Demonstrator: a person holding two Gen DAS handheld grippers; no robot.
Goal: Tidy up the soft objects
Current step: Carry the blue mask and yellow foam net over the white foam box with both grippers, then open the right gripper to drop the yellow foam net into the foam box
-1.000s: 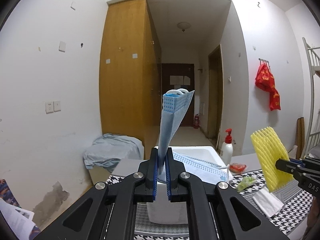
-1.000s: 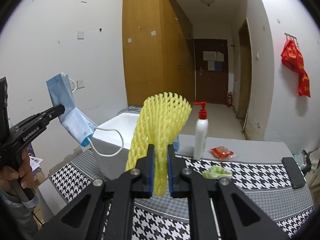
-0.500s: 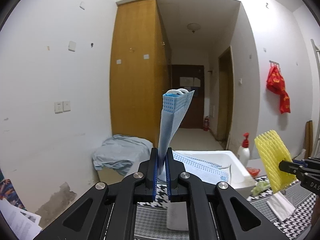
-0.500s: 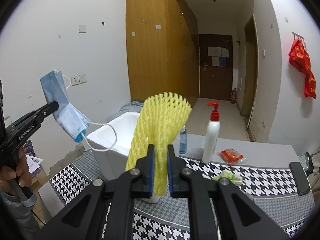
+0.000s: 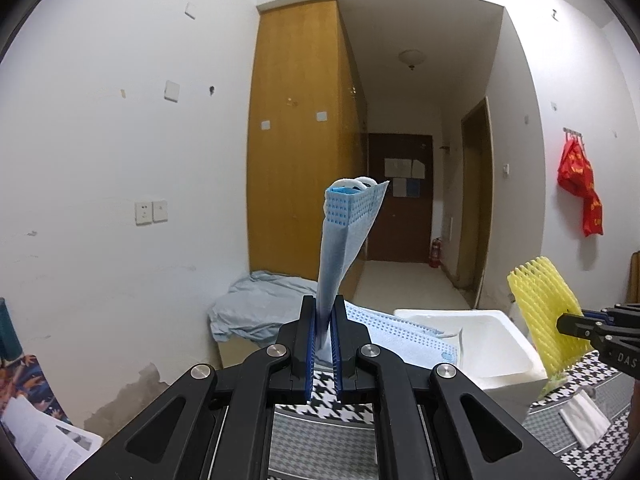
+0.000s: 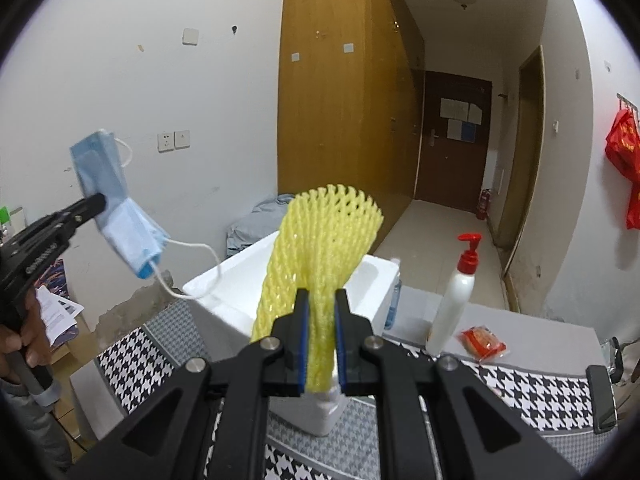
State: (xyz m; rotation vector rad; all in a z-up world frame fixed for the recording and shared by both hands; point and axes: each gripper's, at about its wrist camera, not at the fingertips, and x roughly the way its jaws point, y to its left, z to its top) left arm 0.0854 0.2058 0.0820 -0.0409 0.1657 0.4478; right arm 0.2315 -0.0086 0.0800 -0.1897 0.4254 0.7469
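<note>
My left gripper (image 5: 324,312) is shut on a blue face mask (image 5: 344,236) that stands up from the jaws; it shows in the right wrist view (image 6: 116,208) at the left, its white ear loop hanging down. My right gripper (image 6: 321,300) is shut on a yellow foam net sleeve (image 6: 320,240), also seen at the right of the left wrist view (image 5: 544,312). Both are held in the air near a white foam box (image 6: 240,280), which the left wrist view (image 5: 496,344) shows to the right of the mask.
A houndstooth cloth (image 6: 532,396) covers the table. On it stand a white pump bottle with a red top (image 6: 456,300) and a red packet (image 6: 484,344). A white folded tissue (image 5: 584,420) lies near the right gripper. A wooden wardrobe (image 6: 344,120) stands behind.
Both grippers have shifted left and drawn back, so the white box has moved right in both views. Each still holds its object as before.
</note>
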